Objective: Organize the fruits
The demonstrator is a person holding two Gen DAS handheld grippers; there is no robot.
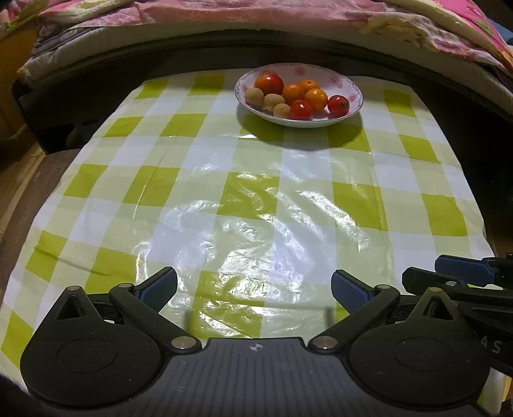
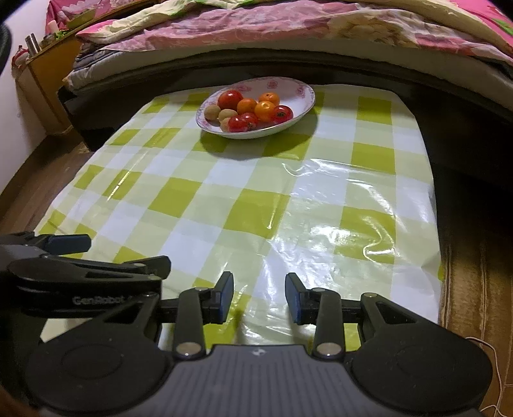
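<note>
A white bowl with a pink flower rim (image 1: 349,84) (image 2: 304,91) stands at the far end of the table. It holds several fruits: red tomatoes (image 1: 301,110) (image 2: 230,99), oranges (image 1: 316,98) (image 2: 265,110) and small tan round fruits (image 1: 254,96) (image 2: 212,112). My left gripper (image 1: 255,287) hovers over the near part of the table, open wide with nothing between its blue pads. My right gripper (image 2: 259,296) is beside it on the right, its jaws open a narrower way and empty. Each gripper shows at the edge of the other's view.
A glossy green-and-white checked cloth (image 1: 250,199) (image 2: 243,205) covers the table. Behind the table runs a bed with pink flowered bedding (image 1: 256,12) (image 2: 256,29). A wooden nightstand (image 2: 48,73) stands at the far left. Wooden floor (image 2: 468,288) lies to the right.
</note>
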